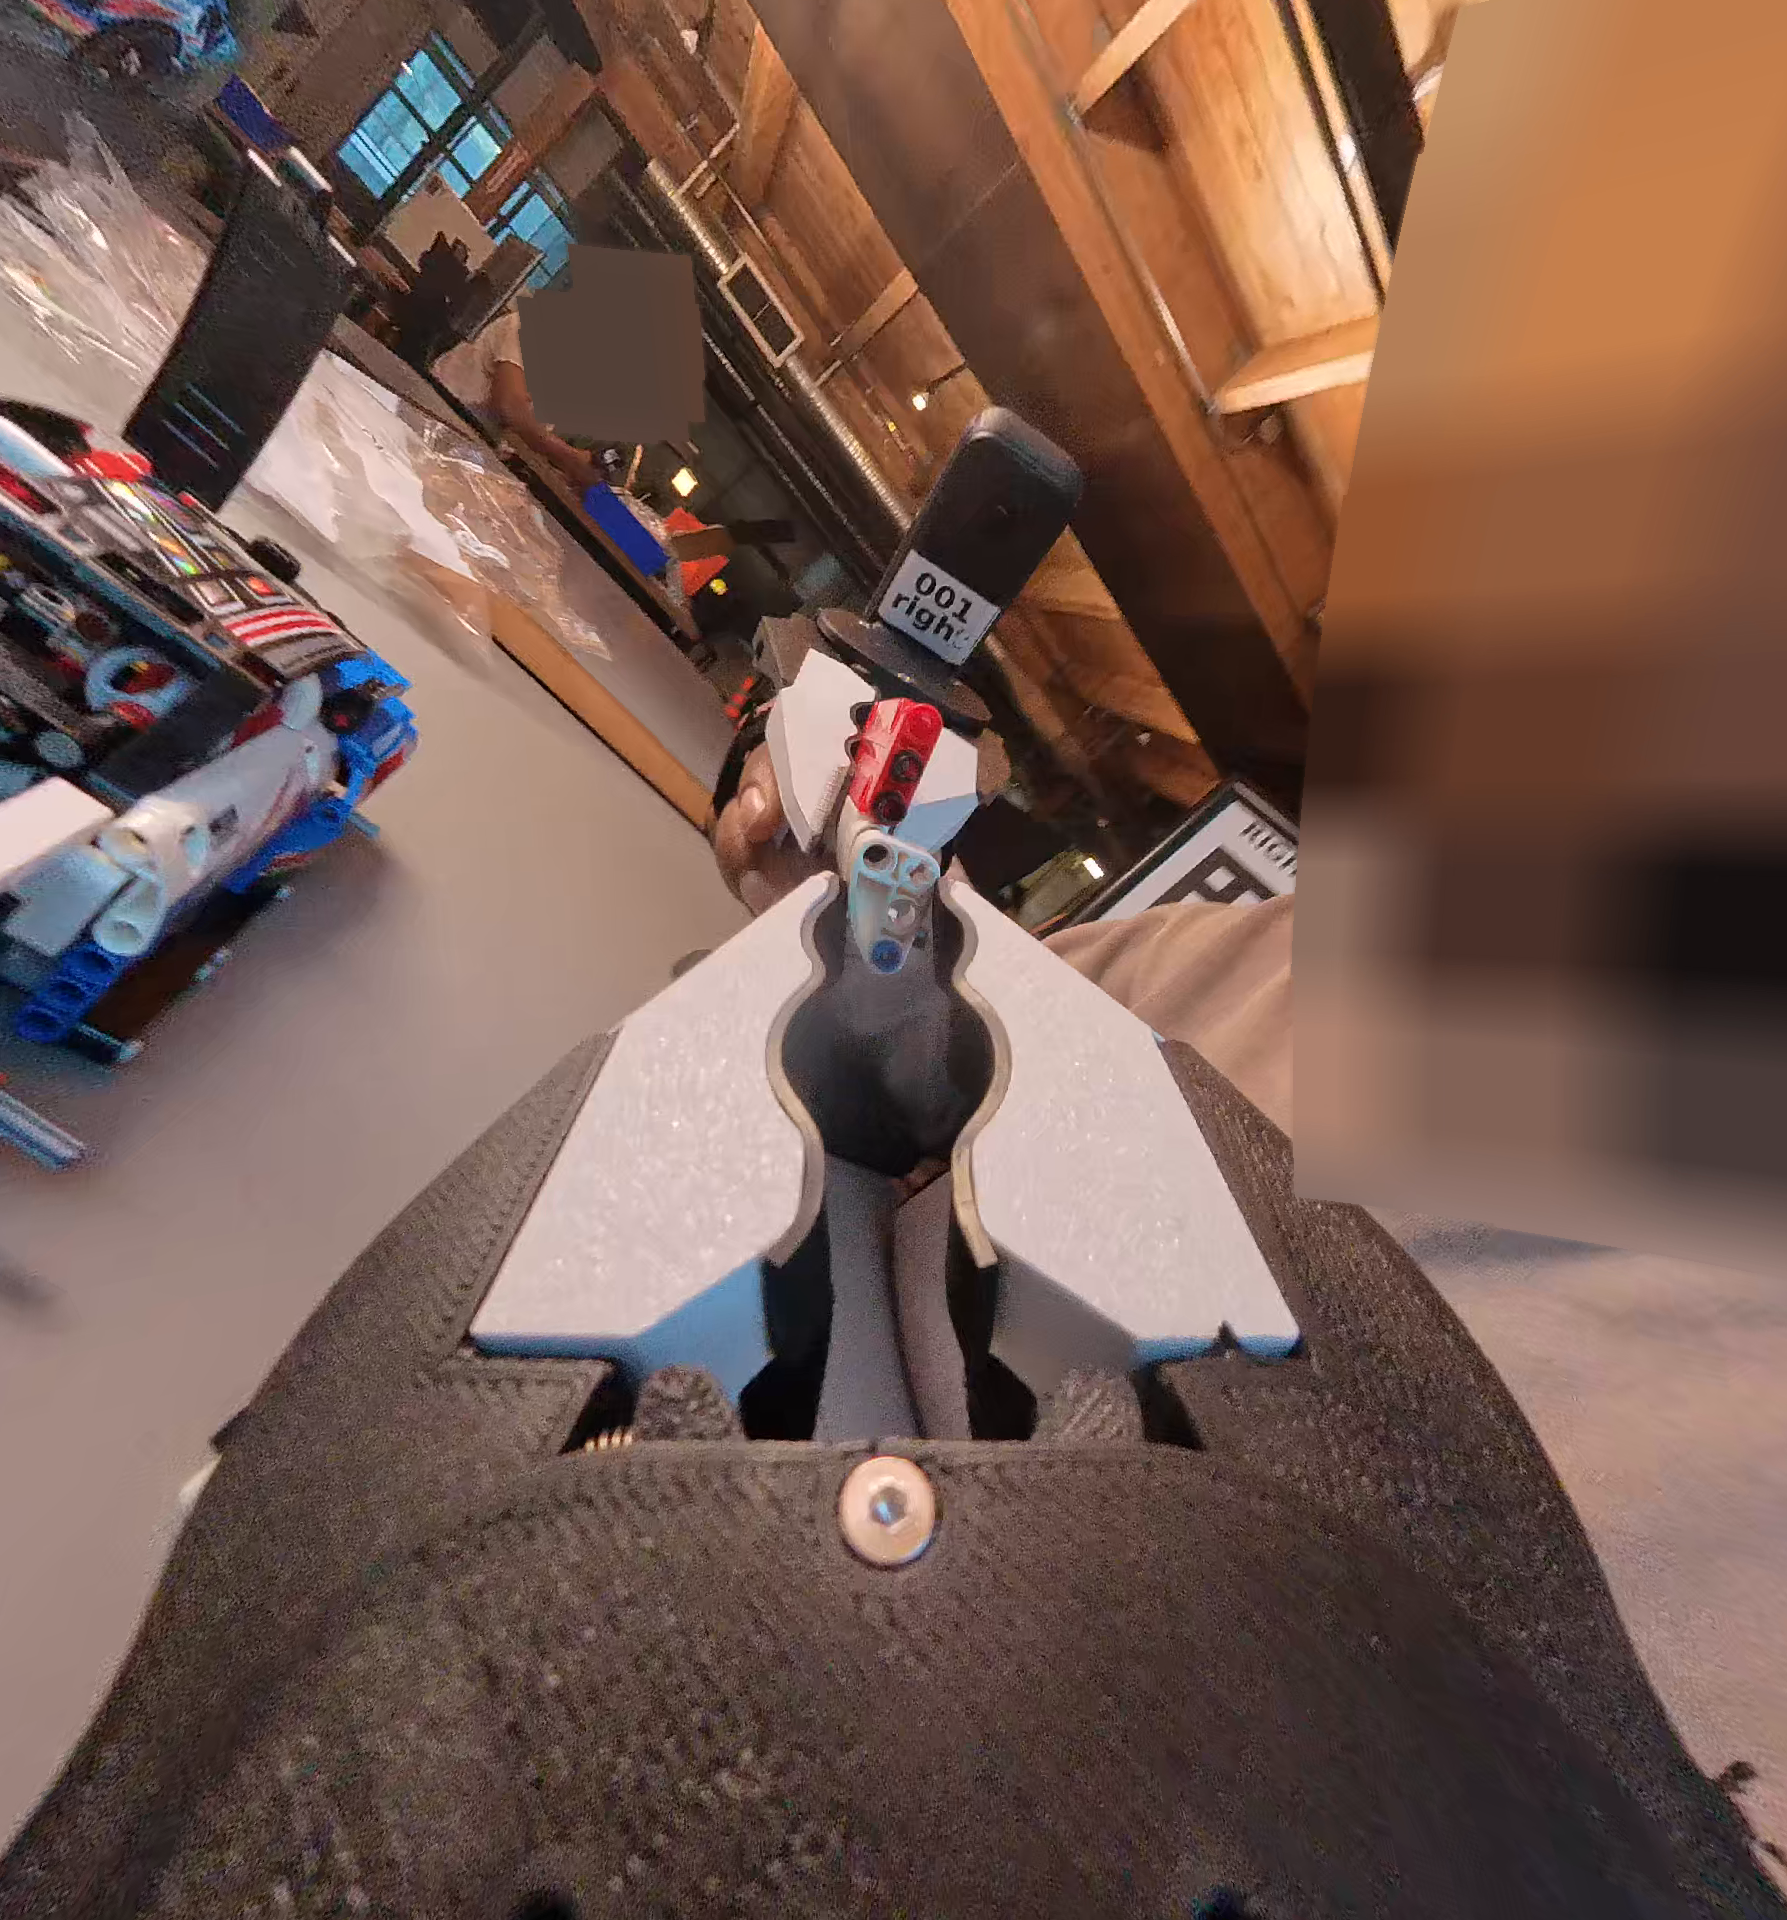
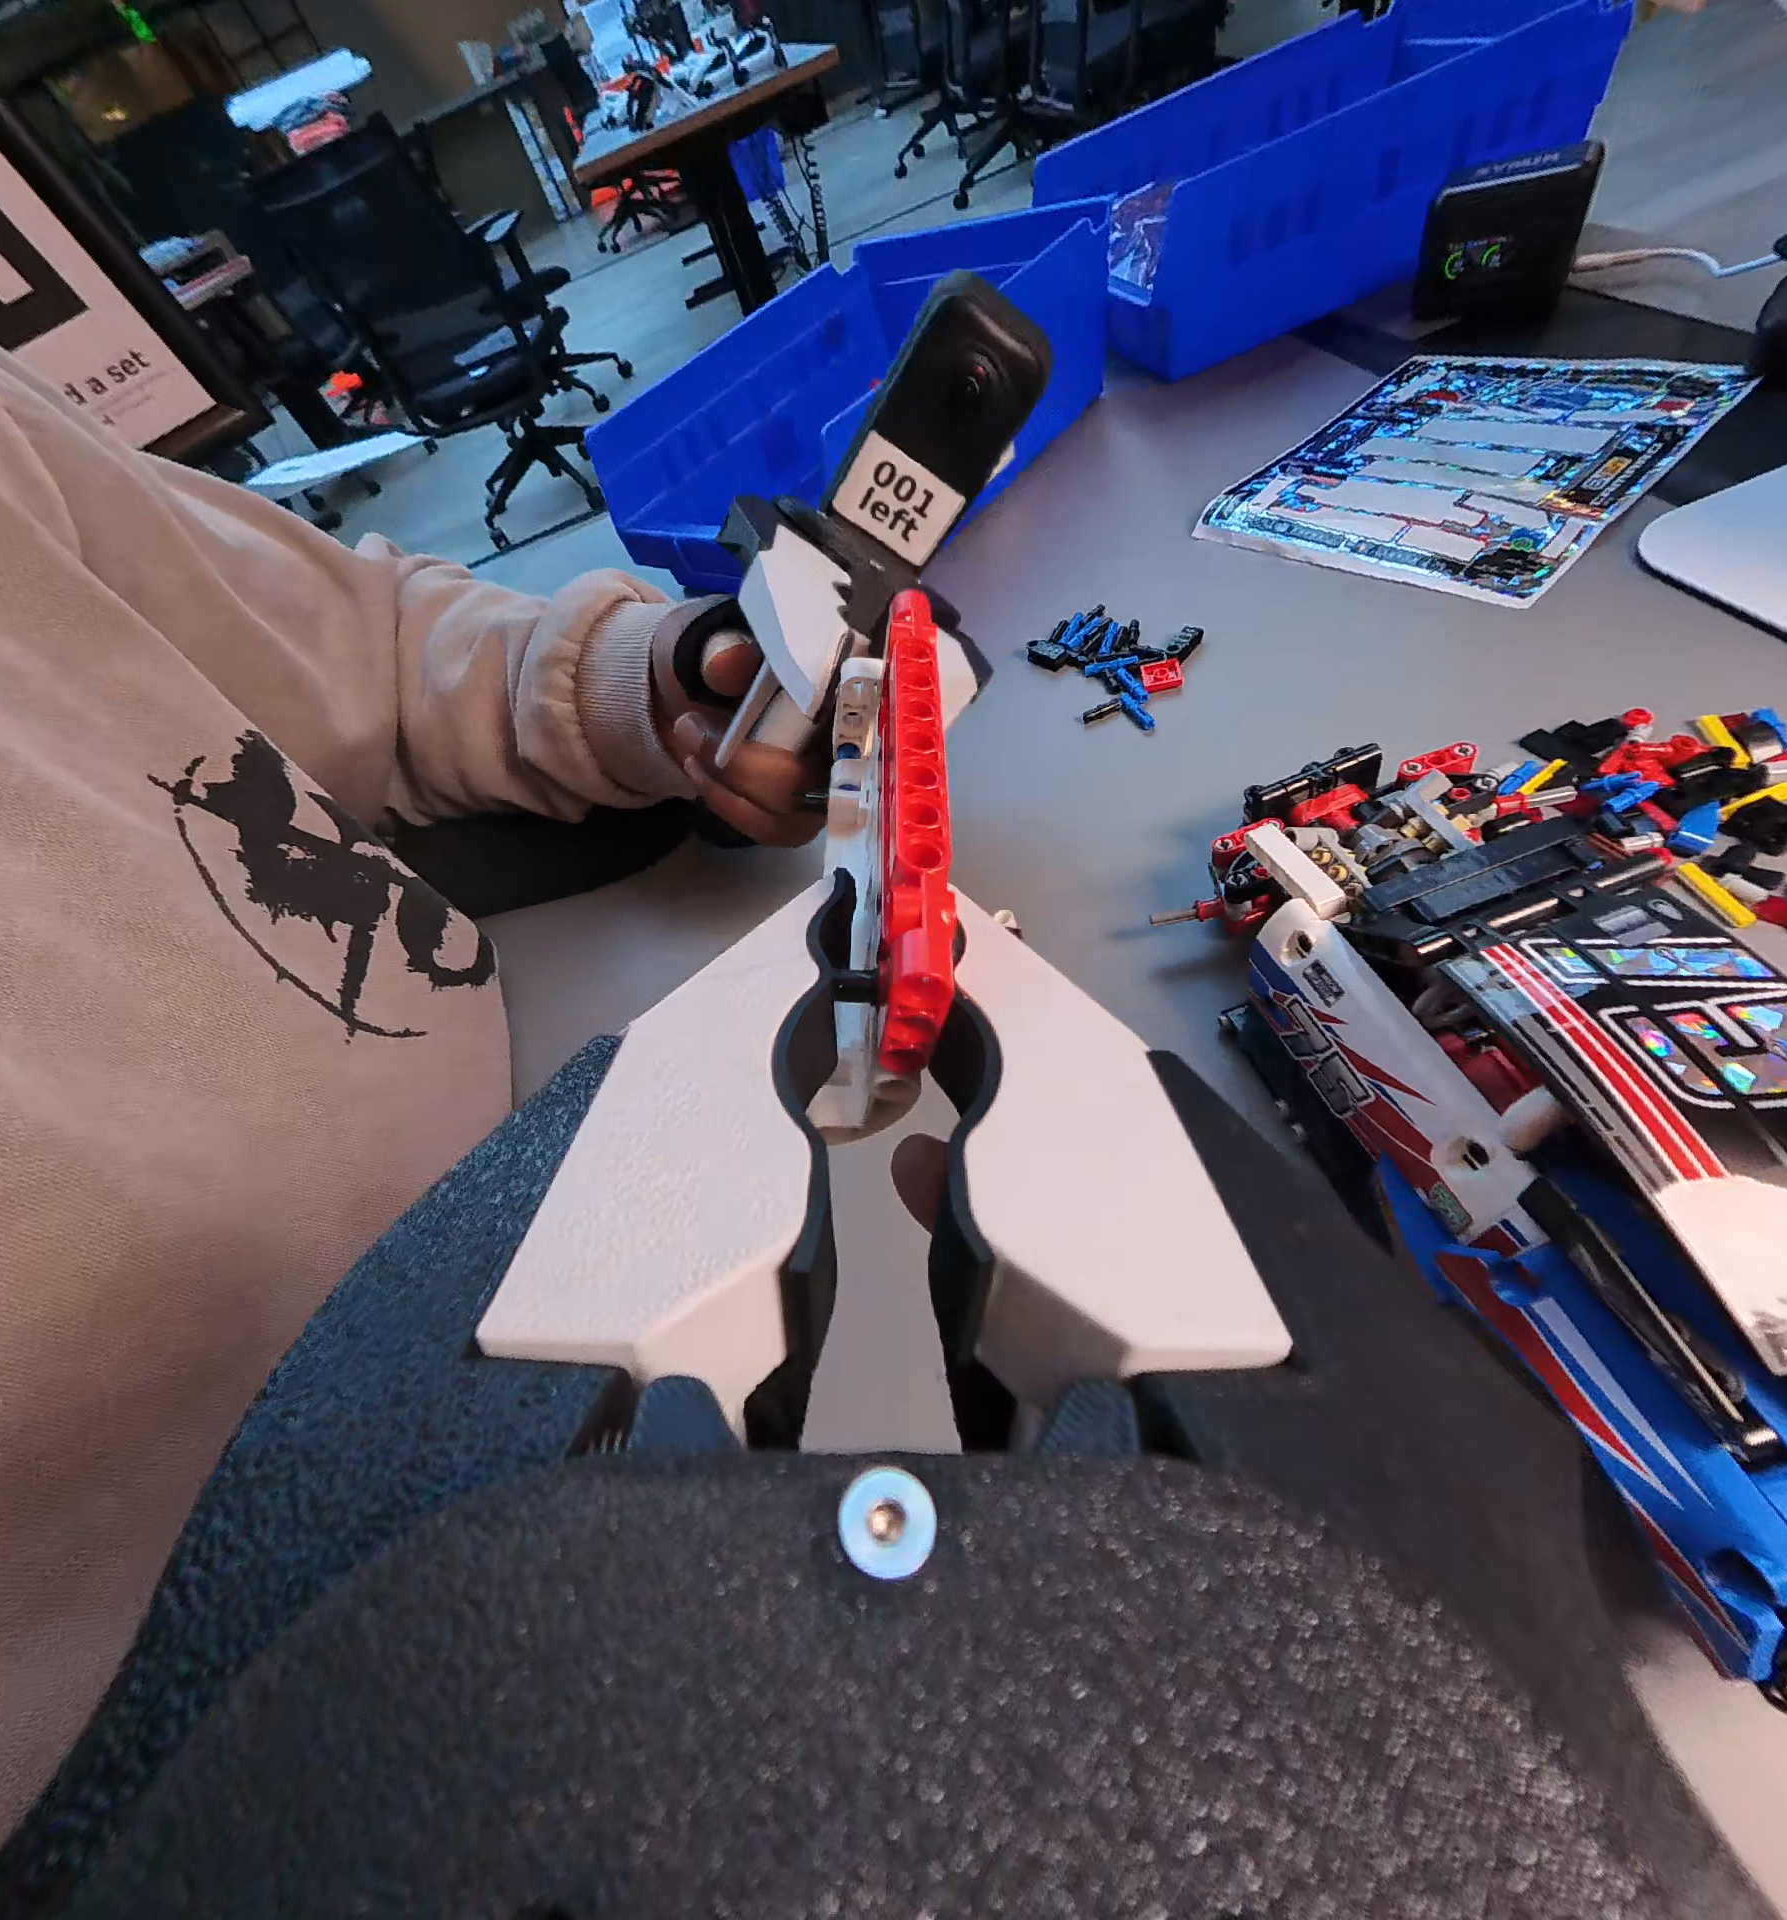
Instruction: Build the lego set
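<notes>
A long red beam (image 2: 918, 821) with holes lies against a white panel piece (image 2: 853, 790), and both grippers hold this sub-assembly in the air between them. My right gripper (image 2: 899, 920) is shut on its near end. My left gripper (image 2: 858, 665) shows farther off, shut on the far end. In the left wrist view my left gripper (image 1: 889, 896) is shut on the white piece (image 1: 894, 878). The red beam (image 1: 894, 764) is seen end-on just beyond it, in the right gripper (image 1: 873, 774). The partly built red, white and blue car (image 2: 1491, 1049) lies on the grey table (image 2: 1076, 790) to the right.
The car also shows in the left wrist view (image 1: 162, 727). A pile of loose pieces (image 2: 1699, 779) lies behind the car, and a small heap of pins (image 2: 1117, 660) beyond the grippers. A sticker sheet (image 2: 1471, 468), blue bins (image 2: 972, 353) and a black device (image 2: 1502, 239) stand at the back.
</notes>
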A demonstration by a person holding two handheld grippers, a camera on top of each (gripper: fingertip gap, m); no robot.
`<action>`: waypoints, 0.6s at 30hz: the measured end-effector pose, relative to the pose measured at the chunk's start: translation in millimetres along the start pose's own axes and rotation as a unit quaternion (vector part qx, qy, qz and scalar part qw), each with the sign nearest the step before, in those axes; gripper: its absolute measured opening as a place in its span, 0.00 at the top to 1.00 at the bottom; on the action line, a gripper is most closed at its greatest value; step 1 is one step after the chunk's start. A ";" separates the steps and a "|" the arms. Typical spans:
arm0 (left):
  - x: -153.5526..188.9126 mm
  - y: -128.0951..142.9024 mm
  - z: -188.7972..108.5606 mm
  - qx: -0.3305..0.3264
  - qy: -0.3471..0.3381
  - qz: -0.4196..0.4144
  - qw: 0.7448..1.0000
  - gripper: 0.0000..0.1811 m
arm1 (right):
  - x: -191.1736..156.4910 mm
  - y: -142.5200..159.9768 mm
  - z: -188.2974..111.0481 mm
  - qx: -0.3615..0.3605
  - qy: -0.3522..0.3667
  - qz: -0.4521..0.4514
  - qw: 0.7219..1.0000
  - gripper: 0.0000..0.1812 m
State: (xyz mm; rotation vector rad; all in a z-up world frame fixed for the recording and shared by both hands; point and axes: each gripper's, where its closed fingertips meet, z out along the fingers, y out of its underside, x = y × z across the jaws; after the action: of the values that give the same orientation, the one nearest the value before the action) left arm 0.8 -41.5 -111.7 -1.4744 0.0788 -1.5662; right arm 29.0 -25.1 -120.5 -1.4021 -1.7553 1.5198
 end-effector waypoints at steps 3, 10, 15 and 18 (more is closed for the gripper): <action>-3.1 7.7 -0.3 -0.048 -0.052 0.109 0.991 0.93 | -1.2 7.1 -0.2 -0.011 -0.012 -0.002 1.000 0.95; -10.1 25.8 -5.1 -0.150 -0.121 0.209 0.959 0.93 | -3.1 27.2 4.1 -0.042 -0.030 -0.023 0.998 0.95; -7.5 29.1 -4.0 -0.161 -0.138 0.258 0.942 0.93 | -5.3 16.2 3.1 0.031 -0.039 -0.036 0.998 0.94; -2.4 30.7 -2.7 -0.171 -0.137 0.311 0.925 0.93 | -14.9 11.4 1.3 0.071 -0.052 -0.069 0.994 0.93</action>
State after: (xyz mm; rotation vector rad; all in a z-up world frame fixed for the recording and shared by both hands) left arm 15.7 -58.3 -133.0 -1.7036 0.6223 -0.8462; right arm 38.4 -40.0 -127.1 -1.1274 -1.7272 1.6346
